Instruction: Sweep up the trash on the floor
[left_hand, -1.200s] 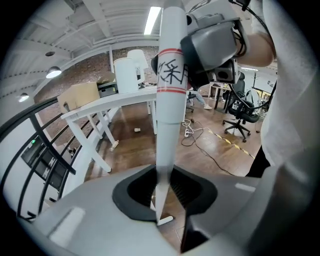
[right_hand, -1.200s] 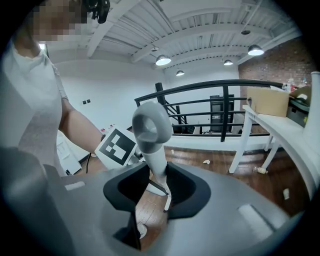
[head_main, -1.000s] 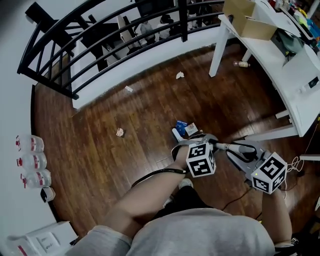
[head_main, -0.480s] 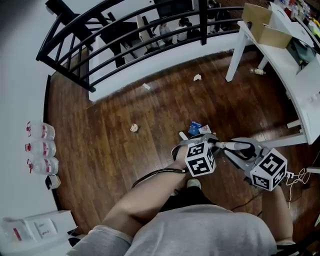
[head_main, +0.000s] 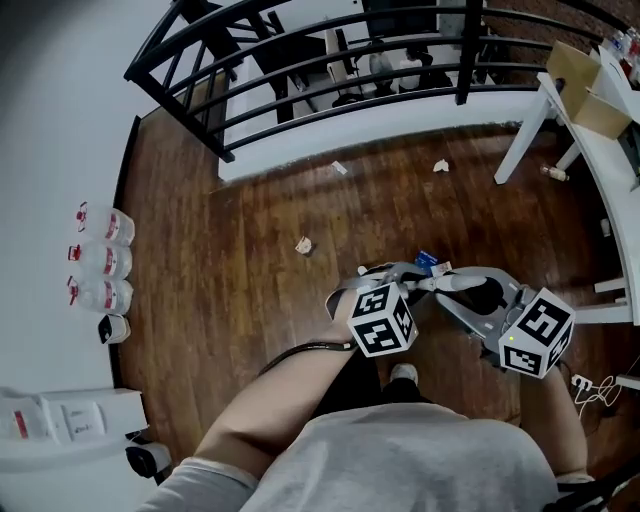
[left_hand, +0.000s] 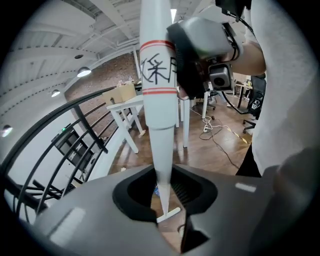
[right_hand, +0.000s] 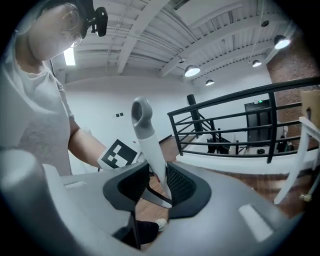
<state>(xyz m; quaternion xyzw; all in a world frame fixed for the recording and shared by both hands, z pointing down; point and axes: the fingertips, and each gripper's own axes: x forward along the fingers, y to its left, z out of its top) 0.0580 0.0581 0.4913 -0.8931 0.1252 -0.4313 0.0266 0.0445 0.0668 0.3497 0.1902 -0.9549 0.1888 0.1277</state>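
The left tongs (left_hand: 165, 200) and right tongs (right_hand: 157, 187) both clamp the white handle (left_hand: 159, 100); paper scraps (head_main: 304, 245) dot open floor (head_main: 250, 290) near the railing (head_main: 300, 40).

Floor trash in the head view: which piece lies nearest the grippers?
The blue packet, right beside the left gripper; the pale scraps lie farther out toward the railing.

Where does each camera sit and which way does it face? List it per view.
Head view: on the person's head, facing steeply down at the wooden floor; the left forearm and grey shirt show.
Left gripper view: on the left gripper, facing along its tongs, shut on a white pole; the shirt shows.
Right gripper view: on the right gripper, facing along its tongs, shut on a grey-looped handle; the left forearm shows.
Shared: all three show the black railing.
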